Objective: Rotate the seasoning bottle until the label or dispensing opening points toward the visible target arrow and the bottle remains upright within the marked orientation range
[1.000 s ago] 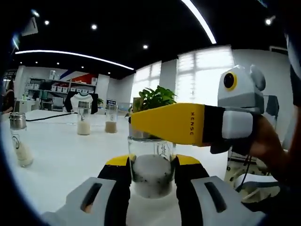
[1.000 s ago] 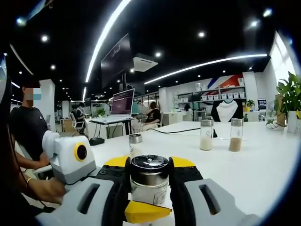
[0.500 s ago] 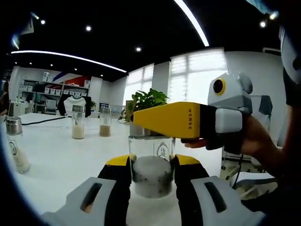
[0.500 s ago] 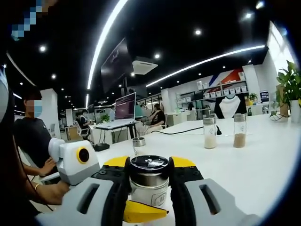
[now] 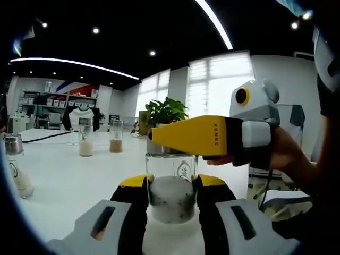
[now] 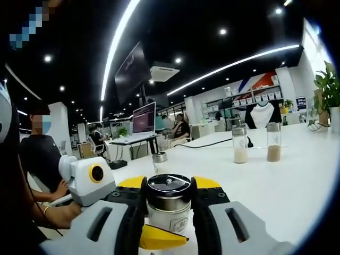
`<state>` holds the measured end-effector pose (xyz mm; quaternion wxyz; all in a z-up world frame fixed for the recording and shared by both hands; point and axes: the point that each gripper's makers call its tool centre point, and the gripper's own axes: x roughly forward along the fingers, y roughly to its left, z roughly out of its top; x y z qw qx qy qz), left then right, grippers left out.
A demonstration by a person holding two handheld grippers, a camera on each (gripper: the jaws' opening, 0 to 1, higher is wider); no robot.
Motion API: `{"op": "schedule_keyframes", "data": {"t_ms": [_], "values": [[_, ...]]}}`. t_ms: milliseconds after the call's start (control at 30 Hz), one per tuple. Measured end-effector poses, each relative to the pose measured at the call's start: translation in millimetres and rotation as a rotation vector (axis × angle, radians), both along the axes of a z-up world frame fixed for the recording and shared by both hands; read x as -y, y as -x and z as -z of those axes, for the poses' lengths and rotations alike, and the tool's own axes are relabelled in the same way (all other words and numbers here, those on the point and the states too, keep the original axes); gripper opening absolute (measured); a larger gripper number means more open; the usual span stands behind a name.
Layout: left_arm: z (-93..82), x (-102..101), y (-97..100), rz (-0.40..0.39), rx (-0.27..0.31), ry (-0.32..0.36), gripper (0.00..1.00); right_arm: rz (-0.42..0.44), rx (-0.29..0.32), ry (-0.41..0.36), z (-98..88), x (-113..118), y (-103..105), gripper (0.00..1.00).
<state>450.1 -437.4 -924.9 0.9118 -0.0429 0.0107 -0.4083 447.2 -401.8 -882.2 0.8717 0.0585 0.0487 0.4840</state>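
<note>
Left gripper view: the left gripper is clamped on the glass body of the seasoning bottle, at 6 o'clock, steadying it upright on the white table. The right gripper enters from 3 o'clock and crosses the bottle's top, apparently to turn it.

Right gripper view: the right gripper grips the bottle's metal cap at 6 o'clock. The left gripper sits below it. Spare bottles stand at 2 o'clock. No target arrow is discernible.
</note>
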Motion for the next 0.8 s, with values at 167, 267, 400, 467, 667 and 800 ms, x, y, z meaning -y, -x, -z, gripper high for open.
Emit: {"op": "schedule_keyframes", "data": {"t_ms": [167,267,400,467,667,800], "values": [[2.5,-0.9,0.6,0.006,-0.002,-0.015,0.37,-0.003,0.002,0.012,2.2,-1.4,1.7,0.31],[4.3,-1.5,1.7,0.022,0.006,-0.039,0.37,-0.008,0.002,0.019,3.4,-2.2,3.0,0.31],[5.0,-4.7,2.4,0.048,0.023,-0.074,0.37,-0.016,0.006,0.017,4.5,-3.1,5.5,0.31],[4.7,-5.7,3.6,0.064,0.027,-0.080,0.37,-0.020,0.006,0.017,4.2,-3.6,6.2,0.31],[1.5,-7.6,7.9,0.114,0.044,-0.082,0.37,-0.036,0.014,0.014,1.2,-5.2,9.9,0.30],[-0.9,-6.8,11.4,0.153,0.065,-0.092,0.37,-0.050,0.021,0.011,-1.4,-6.4,13.0,0.31]]}}
